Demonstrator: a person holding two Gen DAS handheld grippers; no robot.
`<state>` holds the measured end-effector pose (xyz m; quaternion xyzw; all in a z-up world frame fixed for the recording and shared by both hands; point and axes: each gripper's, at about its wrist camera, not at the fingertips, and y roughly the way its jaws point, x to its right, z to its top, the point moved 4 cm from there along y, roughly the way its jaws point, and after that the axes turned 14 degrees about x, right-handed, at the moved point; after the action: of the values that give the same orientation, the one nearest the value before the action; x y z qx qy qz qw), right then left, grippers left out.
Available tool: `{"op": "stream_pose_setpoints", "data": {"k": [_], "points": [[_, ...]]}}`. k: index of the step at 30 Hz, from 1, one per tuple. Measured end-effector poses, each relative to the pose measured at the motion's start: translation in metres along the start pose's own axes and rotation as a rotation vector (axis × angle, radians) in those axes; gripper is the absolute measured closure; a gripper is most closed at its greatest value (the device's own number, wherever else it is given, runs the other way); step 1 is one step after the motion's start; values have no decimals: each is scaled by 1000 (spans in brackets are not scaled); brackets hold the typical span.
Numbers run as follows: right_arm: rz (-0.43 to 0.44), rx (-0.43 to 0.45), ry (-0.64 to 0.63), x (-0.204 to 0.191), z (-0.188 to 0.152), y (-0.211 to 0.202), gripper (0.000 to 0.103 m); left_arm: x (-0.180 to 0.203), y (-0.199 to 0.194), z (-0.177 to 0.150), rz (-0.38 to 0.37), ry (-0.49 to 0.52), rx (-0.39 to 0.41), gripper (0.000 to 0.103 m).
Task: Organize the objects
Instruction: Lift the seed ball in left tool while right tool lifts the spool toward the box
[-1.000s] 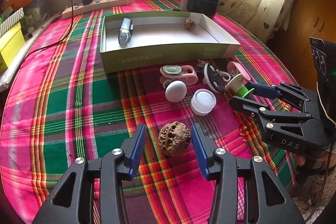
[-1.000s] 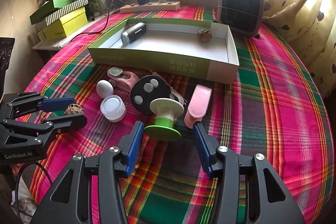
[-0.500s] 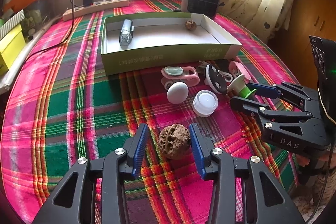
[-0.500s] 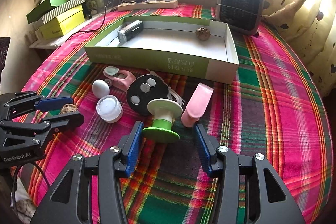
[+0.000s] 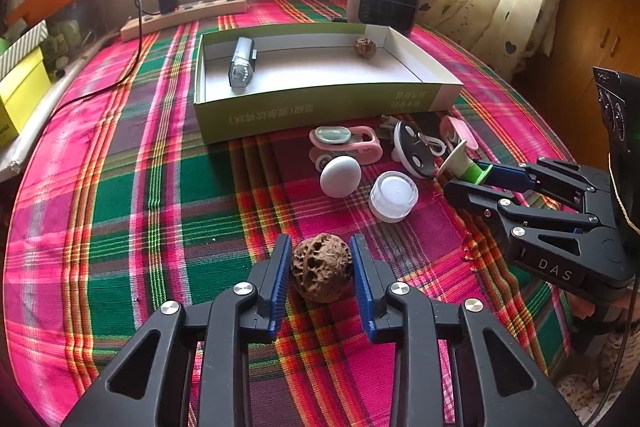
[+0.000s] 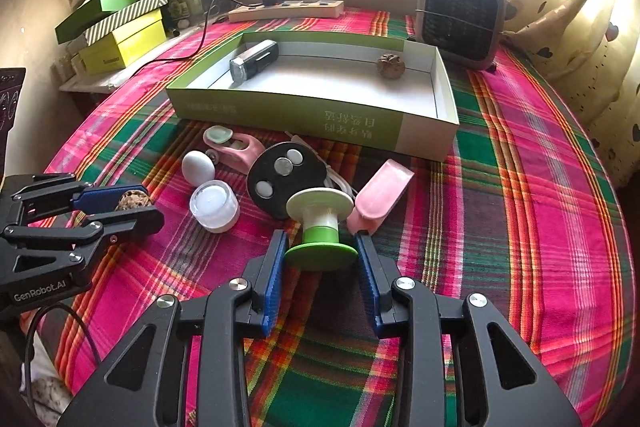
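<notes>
While both grippers angle down at the plaid tablecloth [image 5: 120, 211], the left gripper [image 5: 322, 269] has just been closing and its blue pads now press both sides of a brown, pitted walnut [image 5: 322, 267] lying on the cloth. The right gripper [image 6: 322, 269] — marked "DAS" on its side — has been closing too, clamped on the green base of a green-and-white spool [image 6: 320, 227]. "GenRobot.AI" is printed on the left one.
</notes>
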<state>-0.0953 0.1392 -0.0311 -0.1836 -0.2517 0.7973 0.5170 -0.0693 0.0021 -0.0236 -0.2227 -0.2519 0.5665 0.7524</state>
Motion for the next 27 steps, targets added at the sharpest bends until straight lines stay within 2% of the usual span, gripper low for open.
{"op": "stream_pose_setpoints", "data": {"k": [17,27], "points": [[14,14,2,-2,2,-4,68,-1,0,1,0,-4,4,76],[30,47,6,-1,13,-11,68,-7,-7,20,3,-15,36,76]]}}
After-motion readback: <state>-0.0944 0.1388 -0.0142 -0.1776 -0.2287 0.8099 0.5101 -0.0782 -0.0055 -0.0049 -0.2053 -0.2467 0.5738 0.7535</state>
